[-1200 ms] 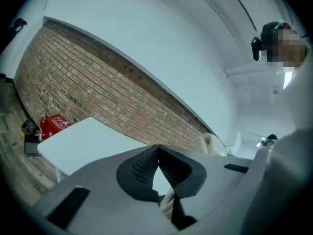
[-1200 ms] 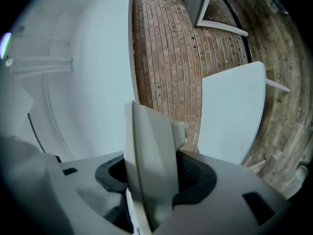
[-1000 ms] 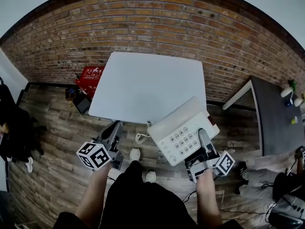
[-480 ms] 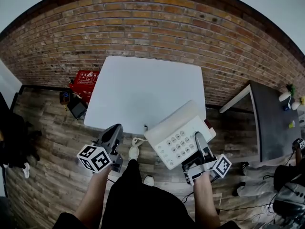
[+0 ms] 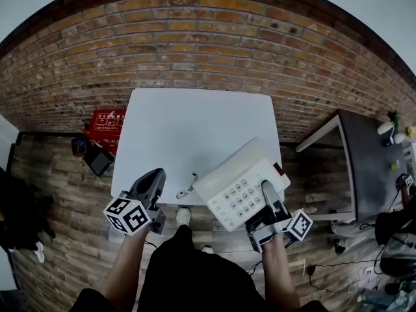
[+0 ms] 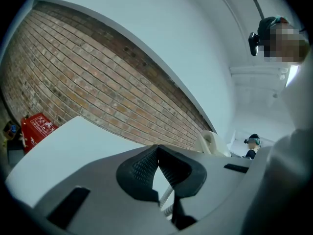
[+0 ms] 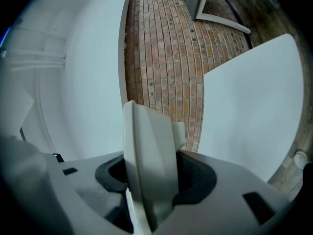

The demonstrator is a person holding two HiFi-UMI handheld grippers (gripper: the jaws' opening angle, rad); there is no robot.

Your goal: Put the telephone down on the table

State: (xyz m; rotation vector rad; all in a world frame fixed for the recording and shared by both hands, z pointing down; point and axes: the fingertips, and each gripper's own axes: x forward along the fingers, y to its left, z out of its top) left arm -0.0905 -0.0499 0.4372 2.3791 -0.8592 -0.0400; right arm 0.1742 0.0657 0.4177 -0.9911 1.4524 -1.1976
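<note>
The cream telephone (image 5: 237,182), keypad up, hangs tilted over the near right corner of the white table (image 5: 195,129). My right gripper (image 5: 268,190) is shut on its near edge. In the right gripper view the telephone (image 7: 146,146) stands edge-on between the dark pads (image 7: 195,177), with the table (image 7: 254,111) beyond it to the right. Its coiled cord (image 5: 185,188) dangles at the table's front edge. My left gripper (image 5: 158,176) hovers at the table's near left edge, shut and holding nothing. In the left gripper view the left gripper's (image 6: 157,151) tips meet, with the table (image 6: 73,141) ahead.
A brick wall (image 5: 208,38) runs behind the table. A red box (image 5: 106,119) and a dark object (image 5: 97,159) sit on the wooden floor left of the table. A dark grey table (image 5: 370,168) stands at the right, with a person (image 5: 396,229) beyond it.
I have come closer to the white table. The telephone, still in the right gripper, has moved from in front of the table to over its near right corner. Both grips look unchanged.
</note>
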